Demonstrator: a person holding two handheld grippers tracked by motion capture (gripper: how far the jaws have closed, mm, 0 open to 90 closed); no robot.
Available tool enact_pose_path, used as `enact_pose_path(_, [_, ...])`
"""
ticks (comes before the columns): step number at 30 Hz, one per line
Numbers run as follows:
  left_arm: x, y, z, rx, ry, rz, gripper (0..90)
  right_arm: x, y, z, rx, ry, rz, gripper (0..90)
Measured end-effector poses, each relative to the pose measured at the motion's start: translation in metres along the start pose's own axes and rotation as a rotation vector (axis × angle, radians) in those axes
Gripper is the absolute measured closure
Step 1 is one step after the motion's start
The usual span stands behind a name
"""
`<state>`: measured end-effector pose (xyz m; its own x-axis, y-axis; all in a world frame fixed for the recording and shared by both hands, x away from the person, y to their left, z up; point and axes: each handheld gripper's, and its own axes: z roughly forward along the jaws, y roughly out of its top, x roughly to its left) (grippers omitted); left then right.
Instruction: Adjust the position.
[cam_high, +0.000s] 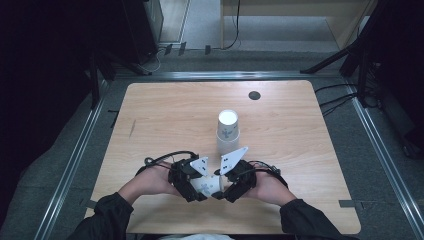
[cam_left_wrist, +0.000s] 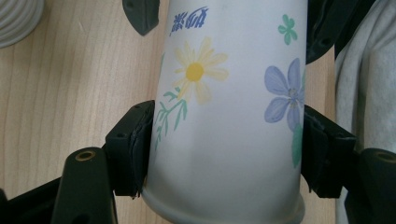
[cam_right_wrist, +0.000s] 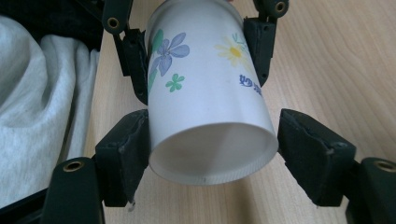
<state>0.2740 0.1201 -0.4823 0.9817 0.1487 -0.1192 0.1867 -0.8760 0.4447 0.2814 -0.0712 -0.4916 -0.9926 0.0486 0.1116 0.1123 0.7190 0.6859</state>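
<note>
A white paper cup (cam_high: 207, 186) printed with flowers lies on its side between my two grippers, just above the table's front edge. My left gripper (cam_high: 202, 192) is shut on the cup (cam_left_wrist: 224, 116) near its base, both pads pressed against its wall. My right gripper (cam_high: 220, 192) faces it from the other side. In the right gripper view the cup's open mouth (cam_right_wrist: 212, 149) sits between the right gripper's jaws (cam_right_wrist: 214, 151). One pad (cam_right_wrist: 133, 149) touches the rim, the other pad (cam_right_wrist: 303, 144) stands a sliver off it. The left gripper (cam_right_wrist: 196, 51) grips the far end.
A stack of white paper cups (cam_high: 227, 131) stands upright mid-table, beyond the grippers; its ribbed rims (cam_left_wrist: 14, 18) show in the left gripper view. A small dark disc (cam_high: 254, 95) lies near the wooden table's (cam_high: 165, 115) far edge. Grey clothing (cam_right_wrist: 42, 93) hangs at the near edge.
</note>
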Motion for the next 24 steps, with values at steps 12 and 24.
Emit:
enact_pose_path(12, [0.000,0.000,0.003,0.010,-0.002,0.005,28.2,0.003,0.001,0.008,0.041,0.011,-0.027,33.8])
enact_pose_path(24, [0.004,-0.003,-0.005,-0.075,0.016,0.006,13.0,0.001,0.000,-0.002,0.004,-0.010,-0.031,34.3])
